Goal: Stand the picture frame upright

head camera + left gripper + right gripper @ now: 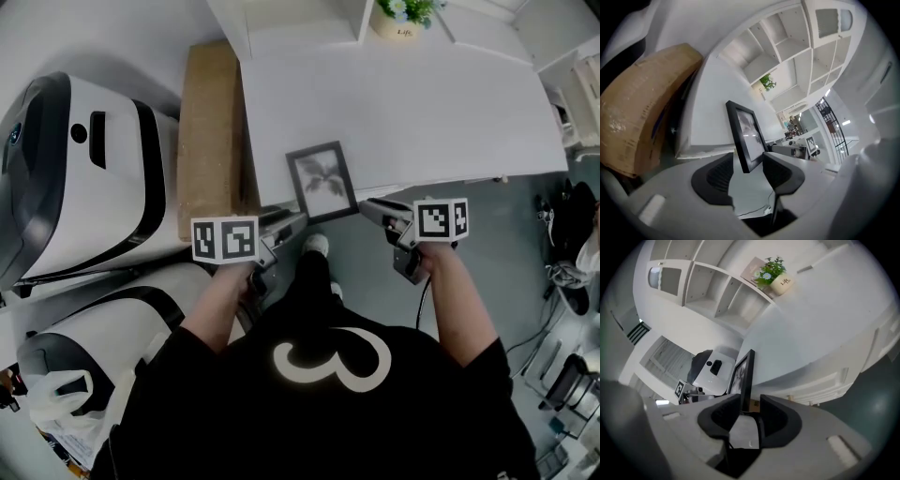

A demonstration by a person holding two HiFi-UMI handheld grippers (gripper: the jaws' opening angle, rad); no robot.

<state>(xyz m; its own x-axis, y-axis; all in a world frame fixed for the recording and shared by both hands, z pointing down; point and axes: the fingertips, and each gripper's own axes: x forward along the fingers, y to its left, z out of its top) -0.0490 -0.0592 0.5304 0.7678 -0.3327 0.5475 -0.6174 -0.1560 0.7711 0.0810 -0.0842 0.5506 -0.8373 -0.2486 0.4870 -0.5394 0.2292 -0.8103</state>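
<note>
Straddling the picture frame (322, 180) at the near edge of the bench (422, 103) with left tool (292, 223) and right tool (370, 208) both slack, not pinching, reckoning it light, stiff, tippy, best taken by its side rails.

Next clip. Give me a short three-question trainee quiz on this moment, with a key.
1. True or false: the picture frame sits near the front edge of the white table.
2. What is between the jaws of both the left gripper and the right gripper? A. a mug B. the frame's edge C. a cable
3. Fill in: seen from the person, the potted plant stands ____ the frame (before/beyond).
Key: 1 true; 2 B; 3 beyond.
</note>
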